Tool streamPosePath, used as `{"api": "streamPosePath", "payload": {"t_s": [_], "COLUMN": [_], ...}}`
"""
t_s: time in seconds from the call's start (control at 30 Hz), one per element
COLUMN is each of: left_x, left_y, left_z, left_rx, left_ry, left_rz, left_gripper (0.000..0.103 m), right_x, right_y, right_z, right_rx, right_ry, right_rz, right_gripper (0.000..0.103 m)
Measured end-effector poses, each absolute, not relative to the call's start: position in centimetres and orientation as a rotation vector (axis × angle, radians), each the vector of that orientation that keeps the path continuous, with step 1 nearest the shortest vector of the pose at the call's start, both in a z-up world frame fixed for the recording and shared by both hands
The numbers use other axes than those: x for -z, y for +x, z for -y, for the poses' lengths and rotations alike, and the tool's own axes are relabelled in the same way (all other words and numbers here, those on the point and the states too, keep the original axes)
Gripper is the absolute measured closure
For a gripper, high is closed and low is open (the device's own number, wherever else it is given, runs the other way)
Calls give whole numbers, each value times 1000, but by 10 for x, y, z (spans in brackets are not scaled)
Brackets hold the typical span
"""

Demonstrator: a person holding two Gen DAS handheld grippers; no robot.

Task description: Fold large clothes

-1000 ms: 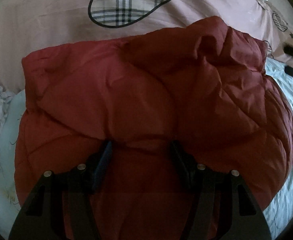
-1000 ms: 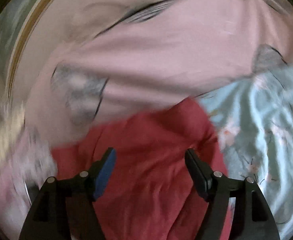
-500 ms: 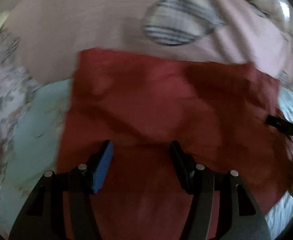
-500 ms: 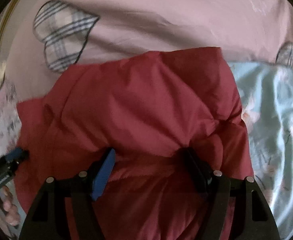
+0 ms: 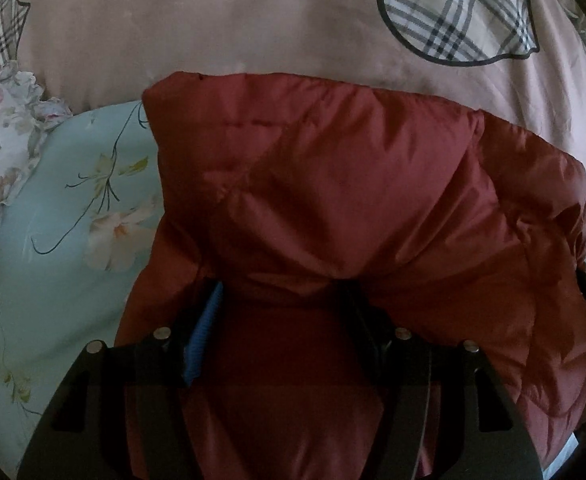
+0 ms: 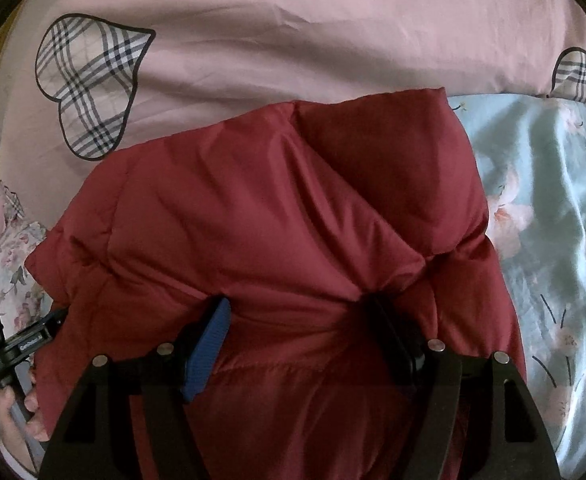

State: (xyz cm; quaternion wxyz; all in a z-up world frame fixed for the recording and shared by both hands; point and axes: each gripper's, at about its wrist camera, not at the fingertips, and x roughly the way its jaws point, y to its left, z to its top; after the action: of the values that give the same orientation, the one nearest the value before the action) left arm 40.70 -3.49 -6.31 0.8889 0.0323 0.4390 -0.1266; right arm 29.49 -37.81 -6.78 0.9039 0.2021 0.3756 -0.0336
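Observation:
A dark red puffer jacket (image 5: 353,184) lies bunched on the bed and fills the middle of both wrist views (image 6: 273,200). My left gripper (image 5: 281,286) has a thick fold of the jacket gathered between its fingers, near the jacket's left edge. Its jaws are opening slightly while the fabric still sits pinched between them. My right gripper (image 6: 299,300) is shut on another thick fold near the jacket's right edge. The padding hides the fingertips of both. In the right wrist view the left gripper's body (image 6: 13,344) shows at the far left, held by a hand (image 6: 13,412).
A pink duvet (image 6: 293,32) with plaid heart patches rises behind the jacket. A pale blue floral sheet (image 5: 65,240) lies left of the jacket, and also to its right (image 6: 553,220). A ruffled floral pillow edge (image 5: 1,120) sits at far left.
The left view slid sideways along the jacket, and its left edge now sits near mid-frame. The right gripper came down from facing the duvet onto the jacket. Both kept fabric between their fingers.

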Motion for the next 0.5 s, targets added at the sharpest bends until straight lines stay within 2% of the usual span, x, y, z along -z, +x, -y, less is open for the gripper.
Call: {"api": "streamPosePath", "payload": {"t_s": [0.17, 0.5], "left_x": [57, 19], "left_y": [406, 356], "left_z": [34, -2], "left_rx": [264, 323], "left_ry": [72, -18], "left_rz": [-911, -839], "left_gripper": [42, 42], "right_x": [68, 46], "right_y": [302, 274], "right_z": [373, 371], "right_rx": [65, 43], "right_ry": [420, 377], "right_rz": [-780, -758], "right_gripper": [29, 29]}}
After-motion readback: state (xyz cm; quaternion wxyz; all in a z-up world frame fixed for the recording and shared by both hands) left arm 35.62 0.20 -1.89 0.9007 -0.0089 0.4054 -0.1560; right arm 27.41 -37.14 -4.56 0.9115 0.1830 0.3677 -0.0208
